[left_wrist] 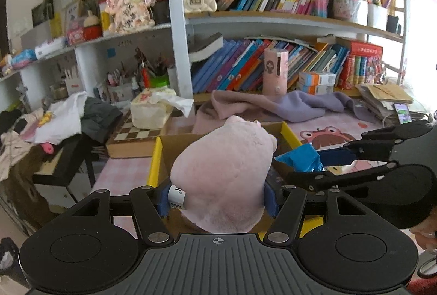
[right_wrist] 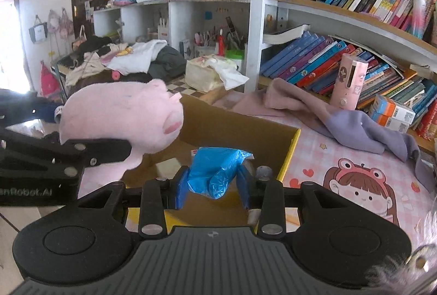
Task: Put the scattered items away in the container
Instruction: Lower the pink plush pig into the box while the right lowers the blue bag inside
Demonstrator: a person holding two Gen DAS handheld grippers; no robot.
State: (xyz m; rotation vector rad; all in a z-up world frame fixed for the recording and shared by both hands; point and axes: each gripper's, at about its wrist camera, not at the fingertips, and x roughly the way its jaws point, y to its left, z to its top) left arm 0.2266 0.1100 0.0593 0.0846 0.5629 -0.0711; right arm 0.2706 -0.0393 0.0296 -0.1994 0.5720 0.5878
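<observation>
The cardboard box (right_wrist: 235, 125), open at the top with yellow-edged flaps, sits on a worktop (right_wrist: 314, 158) covered by a pink cartoon-print mat, in front of the crowded bookshelves (left_wrist: 286, 21). Both carried items hang over it. The left claw (left_wrist: 218, 198) grips a pink plush toy (left_wrist: 226, 174) between its blue pads, the toy bulging well past both fingers and blocking much of the box from the left wrist view; a small white tube-like piece is pinched beside the toy at the left pad. The right claw (right_wrist: 213, 183) is closed narrowly on a crumpled blue plastic bag (right_wrist: 218, 172), which hangs over the box's open interior near its right wall. In the right wrist view the plush toy (right_wrist: 123, 120) sits over the box's left side, apart from the bag, and a few small items lie on the box floor, too unclear to name. Behind the box, toward the rear edge of the worktop, lie a pink and lilac cloth (right_wrist: 327, 114), an upright pink cylinder (right_wrist: 349, 79) and a tissue box (right_wrist: 207, 73) resting on a chequered board.
</observation>
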